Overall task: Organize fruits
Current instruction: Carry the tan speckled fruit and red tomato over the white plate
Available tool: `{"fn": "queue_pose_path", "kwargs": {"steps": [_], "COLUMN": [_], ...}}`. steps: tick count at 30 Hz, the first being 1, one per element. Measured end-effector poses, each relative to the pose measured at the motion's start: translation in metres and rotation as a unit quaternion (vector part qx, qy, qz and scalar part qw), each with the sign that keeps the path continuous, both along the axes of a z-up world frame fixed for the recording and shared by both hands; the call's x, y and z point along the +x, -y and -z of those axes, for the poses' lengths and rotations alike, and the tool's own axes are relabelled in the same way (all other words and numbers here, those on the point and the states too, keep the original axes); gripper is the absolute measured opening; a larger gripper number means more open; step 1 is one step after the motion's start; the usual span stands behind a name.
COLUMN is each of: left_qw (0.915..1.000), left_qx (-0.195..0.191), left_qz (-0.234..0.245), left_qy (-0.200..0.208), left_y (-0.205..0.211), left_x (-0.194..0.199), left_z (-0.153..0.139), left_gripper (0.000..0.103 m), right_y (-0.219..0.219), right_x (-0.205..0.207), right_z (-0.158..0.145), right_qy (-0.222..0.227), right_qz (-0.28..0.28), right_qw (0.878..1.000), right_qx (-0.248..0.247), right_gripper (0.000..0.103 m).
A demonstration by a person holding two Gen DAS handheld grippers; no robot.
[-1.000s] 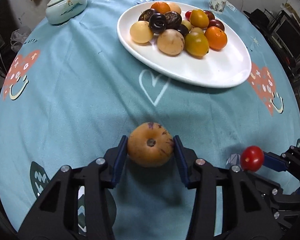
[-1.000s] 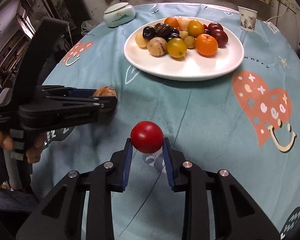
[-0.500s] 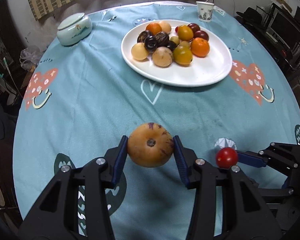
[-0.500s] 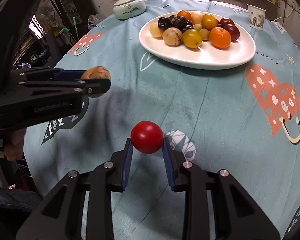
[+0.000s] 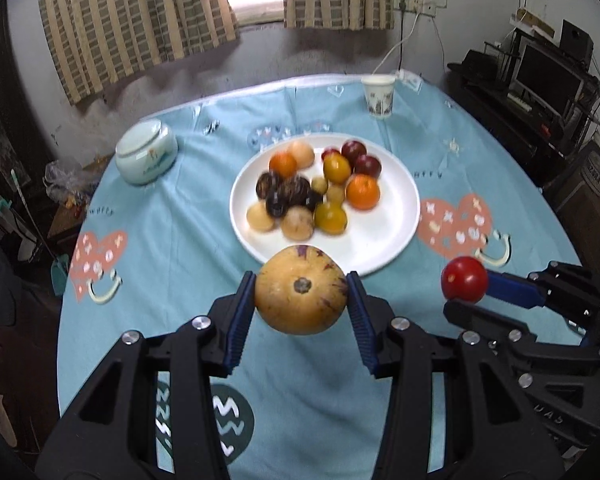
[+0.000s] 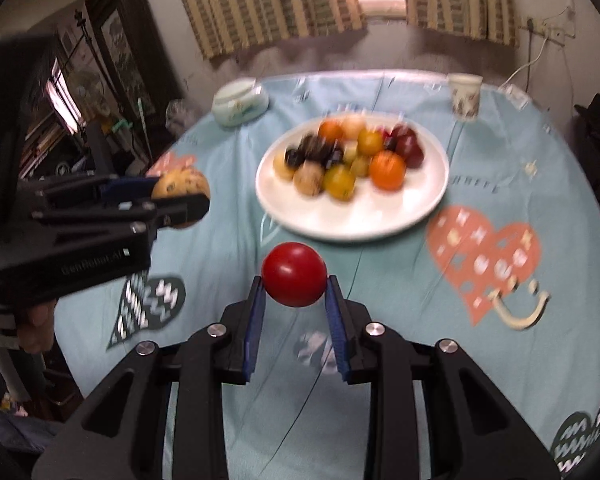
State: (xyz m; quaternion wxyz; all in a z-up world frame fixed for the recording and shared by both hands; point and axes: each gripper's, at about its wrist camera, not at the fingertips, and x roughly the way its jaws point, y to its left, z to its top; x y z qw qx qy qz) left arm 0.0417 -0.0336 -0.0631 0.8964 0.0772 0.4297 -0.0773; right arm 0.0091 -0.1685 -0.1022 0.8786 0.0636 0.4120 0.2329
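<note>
My left gripper (image 5: 301, 298) is shut on a tan fruit with purple streaks (image 5: 300, 290) and holds it in the air above the table, near the front of the white plate (image 5: 396, 236). It also shows at the left of the right wrist view (image 6: 182, 200). My right gripper (image 6: 294, 292) is shut on a red tomato (image 6: 294, 274), also lifted; it shows in the left wrist view (image 5: 465, 280). The plate (image 6: 364, 224) holds several fruits: oranges, yellow, dark purple and red ones.
A pale green lidded bowl (image 5: 146, 156) stands at the table's far left. A paper cup (image 5: 378, 96) stands at the far edge, beyond the plate. The round table has a light blue cloth (image 5: 160, 248). Shelves and furniture surround the table.
Both grippers have risen and tilted up with their fruits still held. The view now takes in the whole table, the curtains and the wall.
</note>
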Motion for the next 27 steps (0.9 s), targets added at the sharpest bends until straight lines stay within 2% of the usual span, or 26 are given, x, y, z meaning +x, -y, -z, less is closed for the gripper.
{"fn": "queue_pose_path", "kwargs": {"steps": [5,11,14,20,27], "left_qw": [0.9997,0.9993,0.9993,0.9991,0.9983], "left_qx": [-0.01,-0.025,-0.03,-0.033,-0.028], "left_qz": [0.0,-0.011,-0.021,-0.011,-0.012], "left_qy": [0.022,0.025,0.011,-0.024,-0.048], "left_y": [0.008,0.001,-0.007,0.001,0.003], "left_x": [0.023,0.051,0.066,0.087,0.114], "left_z": [-0.021,-0.026,-0.015,0.016,0.043], "left_gripper": [0.046,0.046,0.046,0.046,0.046], "right_y": [0.01,0.009,0.014,0.017,0.012], "right_x": [0.024,0.051,0.061,0.089,0.112], "right_z": [-0.037,-0.048,-0.038,0.001,0.032], "right_qy": [0.049,0.072,0.064,0.01,-0.026], "right_qz": [0.028,0.045,0.049,0.058,0.053], "right_qw": [0.998,0.996,0.997,0.998,0.998], "right_qx": [0.009,-0.001,-0.01,-0.011,-0.011], "right_gripper": [0.031,0.031,0.031,0.031,0.031]}}
